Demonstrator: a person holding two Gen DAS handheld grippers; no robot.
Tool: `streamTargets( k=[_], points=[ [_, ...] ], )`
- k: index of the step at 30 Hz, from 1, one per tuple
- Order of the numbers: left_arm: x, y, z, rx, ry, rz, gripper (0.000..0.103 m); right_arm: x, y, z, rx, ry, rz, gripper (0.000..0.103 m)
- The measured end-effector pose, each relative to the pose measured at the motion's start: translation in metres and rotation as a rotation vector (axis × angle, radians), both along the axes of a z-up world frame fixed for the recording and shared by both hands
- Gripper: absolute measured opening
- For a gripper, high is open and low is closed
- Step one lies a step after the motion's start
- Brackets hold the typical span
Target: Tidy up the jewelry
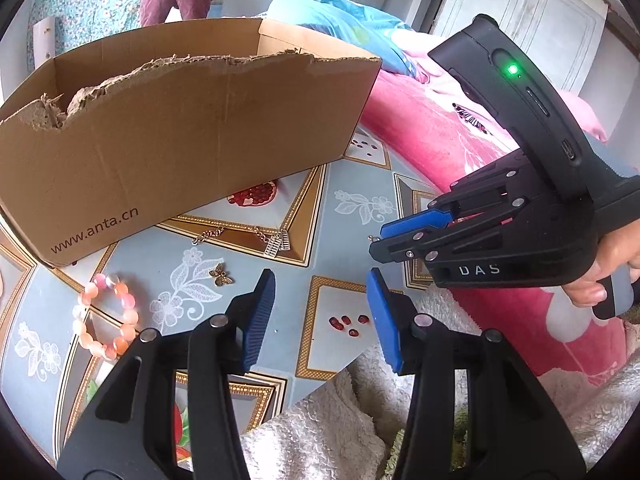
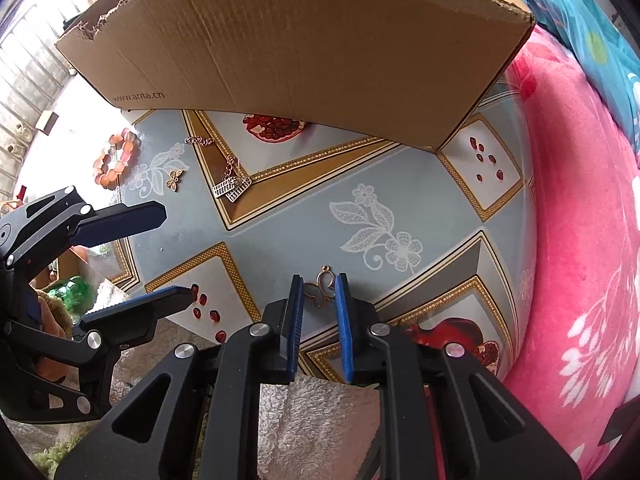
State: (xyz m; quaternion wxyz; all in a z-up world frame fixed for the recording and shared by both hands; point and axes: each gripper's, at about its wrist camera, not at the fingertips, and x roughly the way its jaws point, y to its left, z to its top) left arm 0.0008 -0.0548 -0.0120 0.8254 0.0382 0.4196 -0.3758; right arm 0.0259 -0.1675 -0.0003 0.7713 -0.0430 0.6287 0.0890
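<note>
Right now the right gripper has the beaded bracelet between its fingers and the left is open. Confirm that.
Not quite. The right gripper has the butterfly outline pendant between its fingers, as the right wrist view shows. The beaded bracelet lies on the table near the cardboard box. The left gripper is open.

Matt cardboard box, glossy tablecloth, fuzzy pink blanket.

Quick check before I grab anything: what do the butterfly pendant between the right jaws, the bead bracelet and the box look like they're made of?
Butterfly pendant: thin open outline with a rose-gold shine, probably plated metal. Bead bracelet: round, glossy, translucent pink and orange beads, glass or polished stone; I cannot tell which. Box: matte brown corrugated cardboard, fluting visible along its torn top edge.
</note>
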Motion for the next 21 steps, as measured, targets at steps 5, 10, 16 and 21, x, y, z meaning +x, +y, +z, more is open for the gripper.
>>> streamTargets(
  k=[5, 10, 16, 21],
  points=[
    [0.001, 0.001, -0.001, -0.007, 0.003, -0.004, 0.045, 0.014, -0.003, -0.002, 0.014, 0.017, 0.000, 0.016],
    [-0.001, 0.002, -0.002, -0.013, 0.004, -0.006, 0.045, 0.020, -0.012, -0.002, 0.043, 0.032, -0.007, 0.014],
    [-0.001, 0.002, -0.001, -0.011, 0.003, -0.006, 0.045, 0.027, -0.034, 0.001, 0.097, 0.055, -0.024, 0.005],
    [-0.002, 0.001, -0.002, -0.006, 0.002, -0.003, 0.045, 0.032, -0.042, 0.008, 0.082, 0.033, -0.003, 0.005]
  ],
)
